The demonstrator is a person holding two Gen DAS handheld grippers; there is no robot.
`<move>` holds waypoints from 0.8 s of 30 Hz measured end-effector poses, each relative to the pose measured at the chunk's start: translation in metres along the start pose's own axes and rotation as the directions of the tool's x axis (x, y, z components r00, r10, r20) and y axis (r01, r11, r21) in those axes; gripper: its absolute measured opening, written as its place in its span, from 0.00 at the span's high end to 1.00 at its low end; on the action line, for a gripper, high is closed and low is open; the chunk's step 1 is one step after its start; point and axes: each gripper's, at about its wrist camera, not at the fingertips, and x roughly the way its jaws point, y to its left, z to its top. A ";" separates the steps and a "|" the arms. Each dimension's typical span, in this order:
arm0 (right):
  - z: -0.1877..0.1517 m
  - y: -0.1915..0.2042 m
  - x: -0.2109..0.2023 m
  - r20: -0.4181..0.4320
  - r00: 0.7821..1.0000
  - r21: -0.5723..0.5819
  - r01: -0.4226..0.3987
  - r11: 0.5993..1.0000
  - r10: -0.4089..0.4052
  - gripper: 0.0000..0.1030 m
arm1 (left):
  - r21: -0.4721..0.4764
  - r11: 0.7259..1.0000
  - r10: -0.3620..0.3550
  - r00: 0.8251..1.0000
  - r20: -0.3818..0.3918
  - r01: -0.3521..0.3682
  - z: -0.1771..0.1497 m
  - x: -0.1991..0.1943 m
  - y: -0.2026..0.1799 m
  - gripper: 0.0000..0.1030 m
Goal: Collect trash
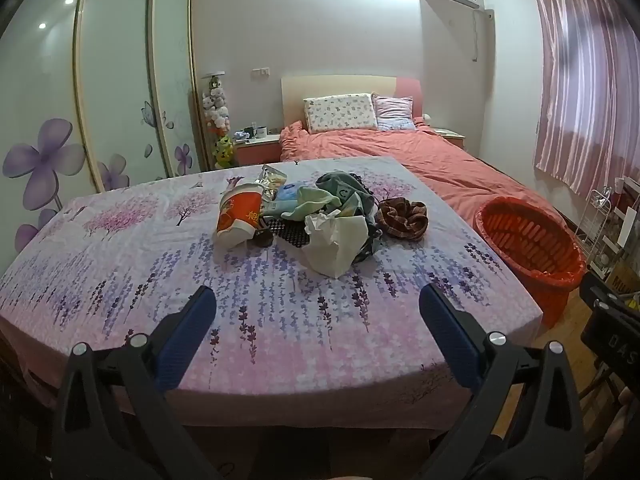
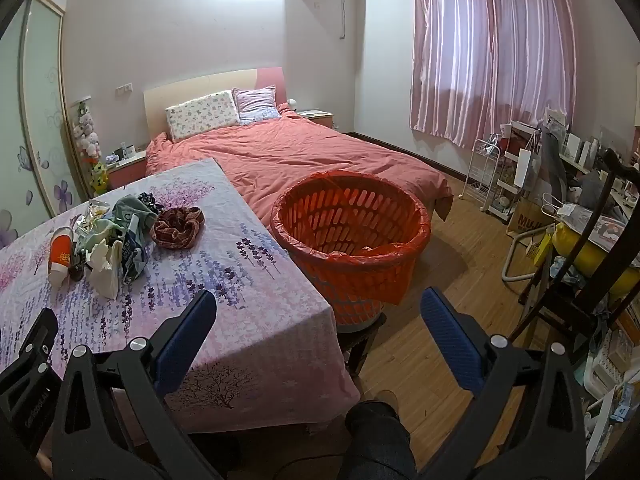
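A pile of trash lies mid-table on the floral cloth (image 1: 160,280): an orange-and-white paper cup (image 1: 240,216) on its side, a crumpled white tissue bag (image 1: 336,244), snack wrappers (image 1: 274,180), green and dark cloth (image 1: 340,196) and a brown plaid rag (image 1: 402,218). The pile also shows in the right wrist view (image 2: 116,236). An orange slotted basket (image 1: 528,248) lined with a red bag stands right of the table, nearer in the right wrist view (image 2: 348,236). My left gripper (image 1: 318,304) is open and empty, short of the pile. My right gripper (image 2: 318,306) is open and empty, over the table's right corner.
A bed with a salmon cover (image 1: 420,160) lies behind the table. A wardrobe (image 1: 120,100) stands left. Pink curtains (image 2: 500,48), a white rack (image 2: 486,176), a dark chair (image 2: 580,264) and clutter fill the right. Wood floor (image 2: 440,340) surrounds the basket. A person's knee (image 2: 376,440) shows below.
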 end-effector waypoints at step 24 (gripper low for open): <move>0.000 0.000 0.000 0.002 1.000 0.001 0.000 1.000 0.000 0.02 | -0.005 1.000 -0.004 1.000 0.000 0.004 0.000 0.000 0.000 0.04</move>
